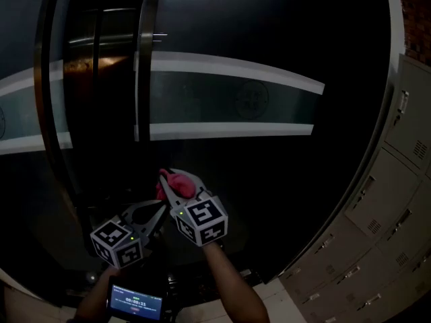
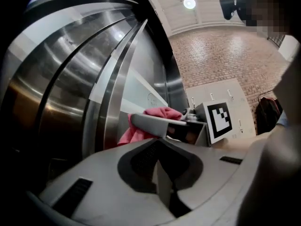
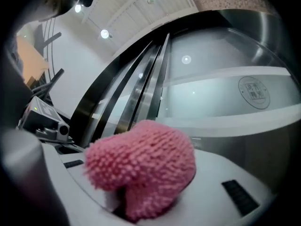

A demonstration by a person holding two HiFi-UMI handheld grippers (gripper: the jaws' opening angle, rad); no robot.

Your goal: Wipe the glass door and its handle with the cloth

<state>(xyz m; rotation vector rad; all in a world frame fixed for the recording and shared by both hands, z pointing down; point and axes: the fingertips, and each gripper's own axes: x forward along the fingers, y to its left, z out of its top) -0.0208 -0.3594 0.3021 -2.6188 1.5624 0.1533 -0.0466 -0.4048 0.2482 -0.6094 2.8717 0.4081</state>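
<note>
The right tool (image 1: pixel 176 192) is gripping a bunched pink cloth (image 1: pixel 176 182) between its jaws; in the right gripper view the fluffy cloth (image 3: pixel 146 166) is bulging out over the jaws and hiding their tips. The cloth is sitting in front of the dark lower part of the glass door (image 1: pixel 269 173), below the pale frosted band (image 1: pixel 236 103) running across it and just right of the lower end of the upright metal handle (image 1: pixel 145 59). Whether the cloth is touching the glass cannot be told. The left tool (image 1: pixel 158 210) is hanging just to the left of the right one and nearer the person, its jaws pressed together on nothing. From the left gripper view the right tool (image 2: pixel 160 125) is showing with the cloth (image 2: pixel 157 113) at its far side. Grey lockers (image 1: pixel 390 207) are standing at the right
</note>
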